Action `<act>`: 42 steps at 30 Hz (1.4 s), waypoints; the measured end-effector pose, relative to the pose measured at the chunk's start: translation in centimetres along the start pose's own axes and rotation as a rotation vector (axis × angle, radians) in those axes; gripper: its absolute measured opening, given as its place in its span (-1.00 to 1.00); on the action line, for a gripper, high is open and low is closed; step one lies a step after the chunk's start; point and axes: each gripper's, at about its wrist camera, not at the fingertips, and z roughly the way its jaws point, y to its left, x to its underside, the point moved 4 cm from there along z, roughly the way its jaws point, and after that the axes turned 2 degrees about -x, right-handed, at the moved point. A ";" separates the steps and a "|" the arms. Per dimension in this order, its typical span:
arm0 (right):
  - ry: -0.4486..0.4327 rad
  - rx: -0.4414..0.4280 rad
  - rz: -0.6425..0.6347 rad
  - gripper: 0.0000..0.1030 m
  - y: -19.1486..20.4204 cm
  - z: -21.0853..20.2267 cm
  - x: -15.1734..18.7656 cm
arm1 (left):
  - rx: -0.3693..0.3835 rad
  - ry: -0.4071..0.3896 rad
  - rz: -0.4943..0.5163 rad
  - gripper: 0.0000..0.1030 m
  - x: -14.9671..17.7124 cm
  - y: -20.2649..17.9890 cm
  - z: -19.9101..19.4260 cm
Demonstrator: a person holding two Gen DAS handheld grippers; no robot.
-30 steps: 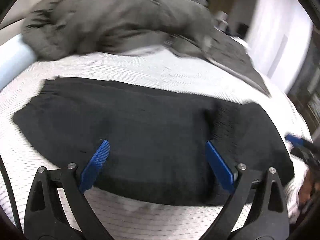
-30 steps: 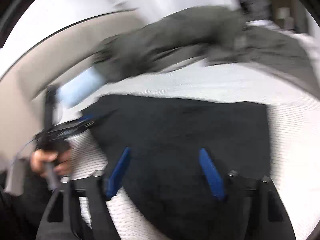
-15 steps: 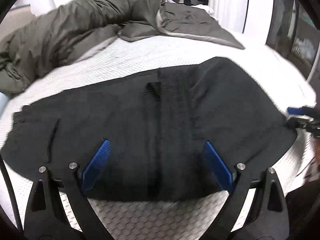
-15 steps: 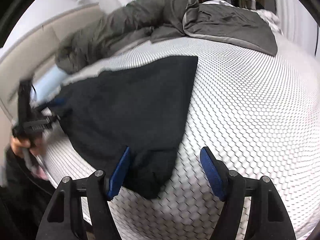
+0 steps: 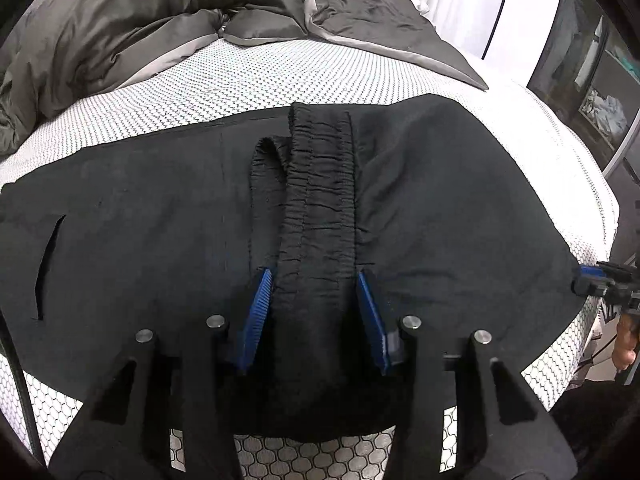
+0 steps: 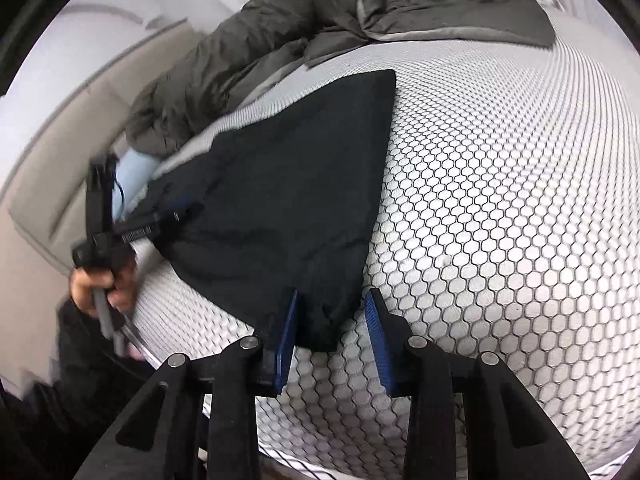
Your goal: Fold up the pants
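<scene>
Bed: 1 mattress (image 5: 280,76) with honeycomb cover, 1 grey duvet (image 5: 120,20) bunched at the back.
Pants: 1 black pair (image 5: 440,200), flat near the front edge.
Change: half a second ago both tongs gaped wide — now closing.
Left gripper (image 5: 316,308): narrowing round the gathered waistband (image 5: 320,184).
Right gripper (image 6: 332,328): closing over a hem corner — fold can start.

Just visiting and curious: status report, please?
Left gripper closing around the pants waistband. Right gripper closing at a corner of the pants. Pants flat on the bed. Nothing in the way.
</scene>
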 end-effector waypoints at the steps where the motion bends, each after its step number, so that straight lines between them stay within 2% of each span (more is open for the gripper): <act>1: -0.005 -0.018 0.032 -0.39 -0.4 0.3 -0.4 | -0.003 0.001 -0.002 -0.20 -0.1 0.0 0.1; 2: 0.003 -0.032 0.063 -0.52 -0.8 0.8 -0.5 | -0.005 0.001 -0.003 -0.20 0.1 -0.1 0.2; 3: 0.004 -0.033 0.081 -0.80 -0.9 1.0 -0.5 | -0.006 0.002 -0.007 -0.19 0.1 -0.1 0.3; 4: -0.001 -0.032 0.085 -0.89 -0.6 1.4 -1.2 | -0.007 0.002 -0.010 -0.19 0.2 -0.1 0.3; 7: -0.043 -0.051 0.035 -0.91 1.3 -0.7 -1.0 | -0.005 0.003 -0.011 -0.17 0.3 -0.1 0.4; 9: -0.011 -0.019 0.013 -0.90 1.0 -0.4 -0.1 | -0.007 -0.001 -0.004 -0.16 0.3 -0.2 0.4; 10: 0.049 0.018 -0.002 -0.88 0.5 0.4 0.7 | -0.005 0.000 -0.003 -0.16 0.3 -0.1 0.4; 11: 0.058 0.020 0.002 -0.87 0.3 0.7 0.8 | -0.003 0.002 -0.005 -0.16 0.3 -0.1 0.4; 14: -0.034 0.011 0.011 -0.42 0.4 -1.4 -0.5 | 0.021 0.003 -0.040 -0.15 -0.3 0.6 -0.3; 15: -0.079 0.017 0.020 -0.20 0.3 -2.2 -1.1 | 0.028 -0.004 -0.054 -0.14 -0.7 1.0 -0.6; 16: -0.118 0.009 0.037 -0.12 0.1 -2.9 -1.9 | 0.040 -0.016 -0.070 -0.09 -1.3 1.3 -0.9; 17: -0.133 0.003 0.048 -0.12 0.0 -2.9 -2.6 | 0.046 -0.022 -0.083 0.00 -1.9 1.7 -0.9; 19: -0.131 0.009 0.051 -0.09 -0.1 -1.9 -4.2 | 0.038 -0.013 -0.102 0.02 -3.7 2.2 -0.2; 22: -0.085 -0.008 0.063 -0.09 -0.6 1.2 -6.6 | 0.067 0.028 -0.090 0.01 -6.0 2.0 1.7; 25: -0.022 -0.002 0.119 -0.09 -1.9 3.2 -7.3 | 0.091 0.039 -0.093 0.01 -8.2 1.8 3.3; 27: 0.001 -0.001 0.106 -0.09 -2.0 4.3 -7.7 | 0.131 0.042 -0.106 -0.02 -9.4 1.7 4.3; 29: 0.003 0.009 0.086 -0.08 -2.2 4.9 -8.5 | 0.113 0.047 -0.091 -0.47 -9.7 1.7 5.1; 30: 0.001 0.004 0.095 -0.08 -2.5 5.1 -8.8 | 0.116 0.058 -0.094 -0.61 -9.8 1.9 5.3; 32: 0.002 -0.010 0.136 -0.08 -3.4 5.6 -9.4 | 0.168 0.030 -0.149 -0.71 -10.5 2.6 4.9; 33: -0.004 -0.011 0.145 -0.08 -3.6 5.6 -9.5 | 0.178 -0.010 -0.172 -0.74 -11.2 3.2 4.2; 36: -0.021 0.002 0.127 -0.08 -3.5 5.2 -9.8 | 0.138 -0.051 -0.182 -0.76 -11.9 4.2 4.0; 39: -0.025 0.024 0.121 0.01 -3.4 5.5 -10.0 | 0.074 0.036 -0.239 -0.64 -11.2 6.0 7.3; 41: -0.016 0.036 0.120 0.01 -3.4 5.6 -9.7 | 0.042 0.051 -0.270 -0.14 -10.7 6.6 7.9; 42: -0.015 0.044 0.114 0.01 -3.3 5.4 -9.3 | 0.022 0.041 -0.280 -0.05 -10.7 6.9 7.5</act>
